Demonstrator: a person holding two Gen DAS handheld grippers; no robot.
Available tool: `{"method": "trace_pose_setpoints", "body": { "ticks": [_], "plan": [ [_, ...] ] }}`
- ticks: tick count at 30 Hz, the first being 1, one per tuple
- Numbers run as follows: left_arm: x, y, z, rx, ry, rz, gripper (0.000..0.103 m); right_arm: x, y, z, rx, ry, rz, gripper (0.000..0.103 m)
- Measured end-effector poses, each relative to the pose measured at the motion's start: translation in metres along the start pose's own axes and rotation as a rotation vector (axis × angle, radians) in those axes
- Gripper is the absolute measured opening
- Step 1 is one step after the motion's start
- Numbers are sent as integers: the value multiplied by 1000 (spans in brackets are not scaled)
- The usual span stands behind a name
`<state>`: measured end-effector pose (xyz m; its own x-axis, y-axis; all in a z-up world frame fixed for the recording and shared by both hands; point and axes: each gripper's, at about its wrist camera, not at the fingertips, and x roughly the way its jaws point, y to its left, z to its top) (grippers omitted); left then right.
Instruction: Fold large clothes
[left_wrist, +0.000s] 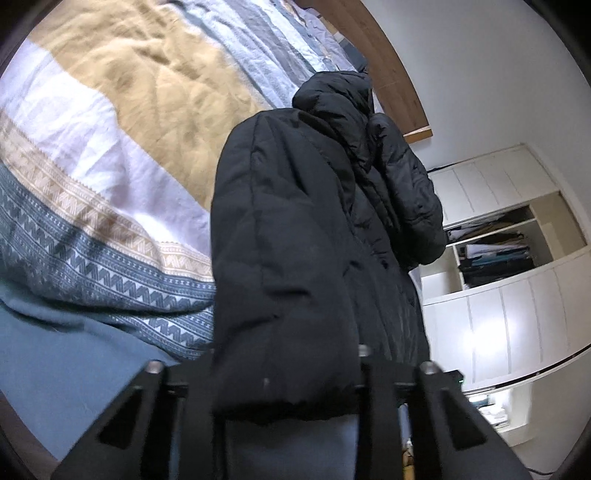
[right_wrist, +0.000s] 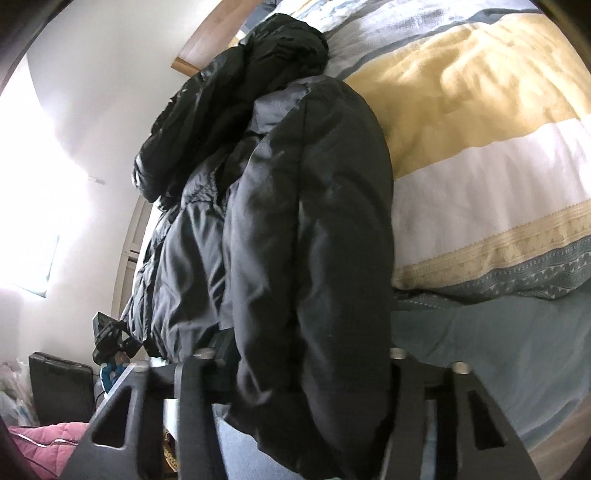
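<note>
While both grippers (left_wrist: 288, 391) (right_wrist: 299, 398) seemingly clench its hem, the black coat (left_wrist: 303, 240) overhangs the bed (left_wrist: 110, 147).

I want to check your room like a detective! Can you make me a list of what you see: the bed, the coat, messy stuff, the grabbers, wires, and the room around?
Surface: bed with a striped yellow, white and blue cover.
Job's things: black puffy coat, hem end pinched at both sides, its hood end toward the headboard.
Clutter: pink quilted item and black case on the floor.
Grippers: left gripper and right gripper each shut on the coat.
Cables: nothing seen clearly.
Surroundings: white wardrobe with stacked clothes on open shelves; bright window.
</note>
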<state>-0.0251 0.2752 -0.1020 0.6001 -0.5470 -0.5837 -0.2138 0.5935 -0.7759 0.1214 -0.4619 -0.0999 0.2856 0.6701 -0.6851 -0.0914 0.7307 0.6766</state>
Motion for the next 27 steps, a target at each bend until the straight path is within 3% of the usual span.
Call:
{"method": "trace_pose_setpoints", "body": {
  "ticks": [2, 5, 15, 20, 27],
  "plan": [
    [0, -11, 0, 42, 2, 38, 17, 0, 7, -1, -22, -8, 11, 29],
    [-2, -30, 1, 91, -5, 49, 13, -5, 19, 1, -62, -28, 8, 21],
    [-37, -82, 37, 132, -86, -72, 10, -46, 52, 38, -120, -177, 73, 16],
    [-51, -115, 69, 120, -124, -174, 10, -66, 67, 68, -93, -269, 178, 16],
    [-60, -140, 123, -1, -188, -414, 10, -82, 73, 118, 18, -375, 382, 16]
  ]
}}
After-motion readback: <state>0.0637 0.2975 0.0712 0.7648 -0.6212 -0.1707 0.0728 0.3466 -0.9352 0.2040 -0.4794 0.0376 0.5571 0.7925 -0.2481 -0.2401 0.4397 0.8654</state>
